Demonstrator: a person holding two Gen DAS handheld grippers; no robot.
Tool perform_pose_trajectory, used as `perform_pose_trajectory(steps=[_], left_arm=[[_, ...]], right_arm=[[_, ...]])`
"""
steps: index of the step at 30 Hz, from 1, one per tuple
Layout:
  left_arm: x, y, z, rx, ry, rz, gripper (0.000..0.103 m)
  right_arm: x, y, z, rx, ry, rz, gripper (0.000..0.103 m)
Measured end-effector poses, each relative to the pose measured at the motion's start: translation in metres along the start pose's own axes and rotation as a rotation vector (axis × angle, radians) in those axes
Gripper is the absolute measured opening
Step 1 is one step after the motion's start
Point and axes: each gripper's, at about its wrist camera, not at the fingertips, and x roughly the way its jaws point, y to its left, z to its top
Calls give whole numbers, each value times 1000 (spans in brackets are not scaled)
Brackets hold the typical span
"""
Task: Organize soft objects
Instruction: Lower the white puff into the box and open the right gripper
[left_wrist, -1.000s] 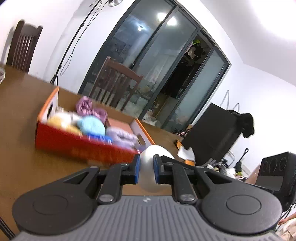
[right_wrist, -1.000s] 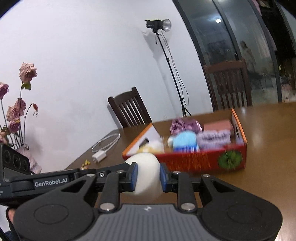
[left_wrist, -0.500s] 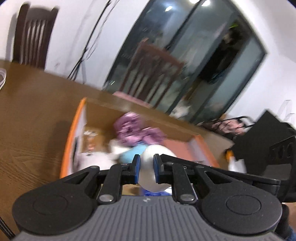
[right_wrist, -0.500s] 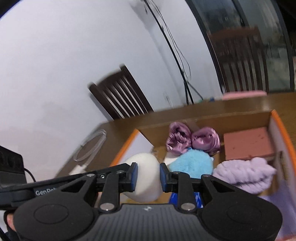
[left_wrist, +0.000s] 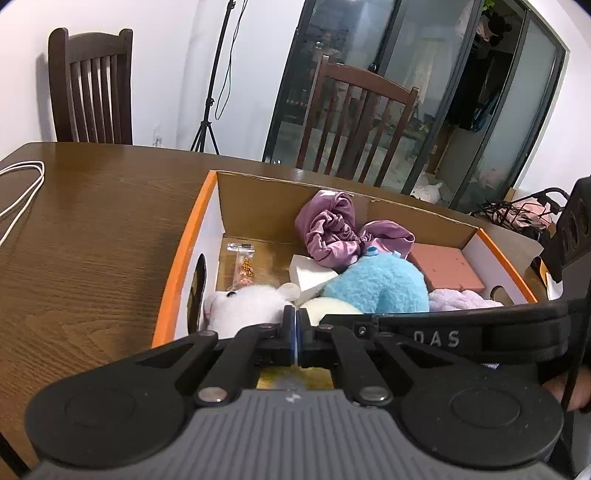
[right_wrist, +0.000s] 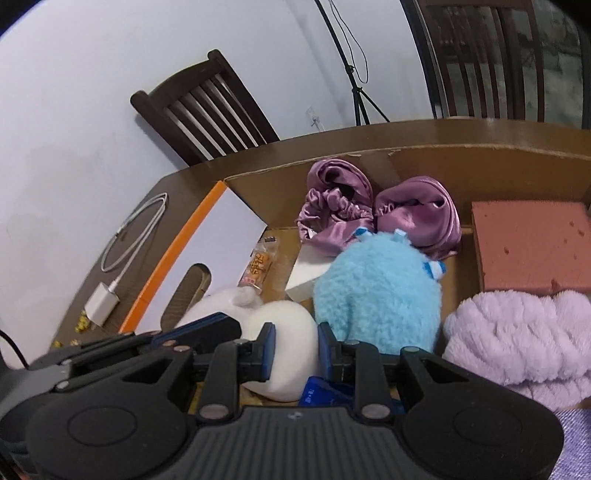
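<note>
An orange-rimmed cardboard box (left_wrist: 192, 236) holds soft things: a blue plush (left_wrist: 380, 284) (right_wrist: 376, 291), two purple satin scrunchies (left_wrist: 332, 229) (right_wrist: 340, 206), a pink sponge (left_wrist: 447, 269) (right_wrist: 532, 243), a lilac fluffy item (right_wrist: 517, 339), a white plush (left_wrist: 243, 306) and a white sponge (left_wrist: 310, 273). My right gripper (right_wrist: 293, 349) is shut on a white soft ball (right_wrist: 284, 332), low inside the box beside the blue plush. My left gripper (left_wrist: 296, 325) is shut with nothing between its pads, over the box's near edge.
The box stands on a brown wooden table (left_wrist: 92, 229). A white cable (left_wrist: 18, 192) with a charger (right_wrist: 99, 306) lies left of the box. A snack packet (right_wrist: 258, 266) lies on the box floor. Two wooden chairs (left_wrist: 92, 85) stand behind the table.
Both grippers carried the white ball over and down into the box. The left gripper let go of the ball and closed fully; the right still holds it.
</note>
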Motion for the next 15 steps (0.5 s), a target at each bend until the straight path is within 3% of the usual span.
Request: perform_pose_trajectory(steps=[2,6,7,13,14,15], left_arm=[[-4,2,1,-21,-2,-13,4],[-27,1,2,-8,-32,-8,7],[-36,-1,3,1,-43,-4,7],[-93,-11,11,57,-107,17,9],[-102,-13,10,69,-116,23,10],[-112,-14,8,80,-125,31,19]], right_arm=[[-2,6,0,-18,-14,-31,26],[-13,16,-4,-54,-56,-80,43],[-20,17,-5,-50,-64,-80,43],[-87,27,-11,-87,-158,-101,48],[-103,29,-15,-103,-177,-117,49],[-118,29,-19,-114,-194,-131,52]])
